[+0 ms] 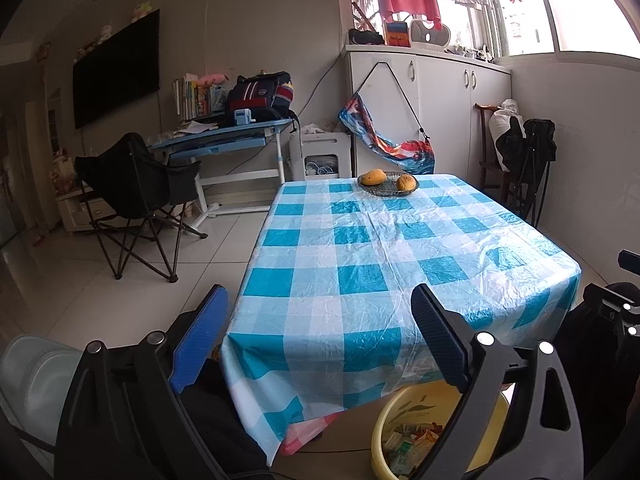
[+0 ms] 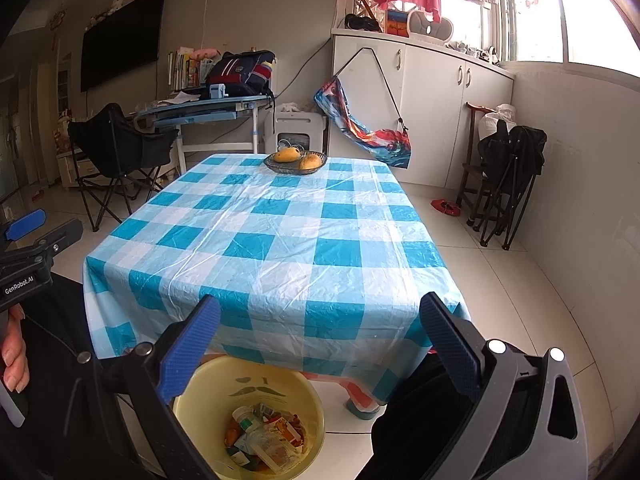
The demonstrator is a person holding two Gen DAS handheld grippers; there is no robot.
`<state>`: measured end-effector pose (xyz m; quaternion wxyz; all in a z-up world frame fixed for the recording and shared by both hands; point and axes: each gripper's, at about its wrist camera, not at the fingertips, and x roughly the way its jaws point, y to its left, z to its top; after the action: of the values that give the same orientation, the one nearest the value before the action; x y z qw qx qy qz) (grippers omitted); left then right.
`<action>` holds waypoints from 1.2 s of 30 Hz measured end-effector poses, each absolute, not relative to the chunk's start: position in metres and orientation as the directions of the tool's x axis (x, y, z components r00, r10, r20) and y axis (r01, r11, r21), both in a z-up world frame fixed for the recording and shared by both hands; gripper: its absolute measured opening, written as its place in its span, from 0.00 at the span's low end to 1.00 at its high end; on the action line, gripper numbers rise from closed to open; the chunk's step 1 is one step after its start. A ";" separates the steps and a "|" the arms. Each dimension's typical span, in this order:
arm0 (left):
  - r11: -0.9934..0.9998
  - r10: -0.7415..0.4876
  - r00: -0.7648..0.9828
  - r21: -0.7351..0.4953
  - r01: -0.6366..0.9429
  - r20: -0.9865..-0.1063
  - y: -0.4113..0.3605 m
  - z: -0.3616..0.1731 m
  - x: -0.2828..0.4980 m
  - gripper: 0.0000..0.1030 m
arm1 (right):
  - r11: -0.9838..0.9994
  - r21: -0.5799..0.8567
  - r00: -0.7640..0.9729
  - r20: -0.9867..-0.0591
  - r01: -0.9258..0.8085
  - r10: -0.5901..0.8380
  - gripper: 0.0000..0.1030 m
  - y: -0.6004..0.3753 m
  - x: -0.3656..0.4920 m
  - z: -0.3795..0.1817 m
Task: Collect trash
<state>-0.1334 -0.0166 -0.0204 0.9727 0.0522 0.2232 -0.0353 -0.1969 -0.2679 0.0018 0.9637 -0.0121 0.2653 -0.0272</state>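
A yellow bin stands on the floor at the near edge of the table, with mixed trash of wrappers, cartons and a small bottle inside. In the left wrist view the bin is partly hidden behind one finger. My left gripper hangs open over the table's near left corner with nothing between its blue pads. Above the bin, my right gripper is open and empty too. The table's blue checked cloth carries no loose trash.
A glass bowl with two mangoes sits at the table's far end. A black folding chair stands left of the table, folded chairs at the right wall. A red item lies on the floor. A person's hand shows at left.
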 end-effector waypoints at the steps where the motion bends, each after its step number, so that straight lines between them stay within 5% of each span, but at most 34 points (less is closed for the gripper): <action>1: 0.992 -0.042 0.899 0.092 0.091 -0.437 -0.017 -0.020 -0.135 0.87 | 0.998 -0.033 0.860 -0.508 0.048 -0.058 0.93 -0.269 -0.197 0.002; 30: 0.968 0.059 0.887 0.242 0.060 -0.457 -0.083 0.034 -0.187 0.93 | 0.993 0.032 0.897 -0.433 0.110 -0.086 0.93 -0.310 -0.219 0.018; 36: 0.930 0.107 0.931 0.367 0.030 -0.348 -0.111 0.051 -0.205 0.93 | 0.997 0.000 0.915 -0.397 0.080 -0.073 0.93 -0.302 -0.235 0.040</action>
<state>-0.2048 -0.1106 0.0515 0.9649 0.1862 0.1841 0.0197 -0.2346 -0.3022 0.0400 0.9784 0.0081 0.2026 -0.0392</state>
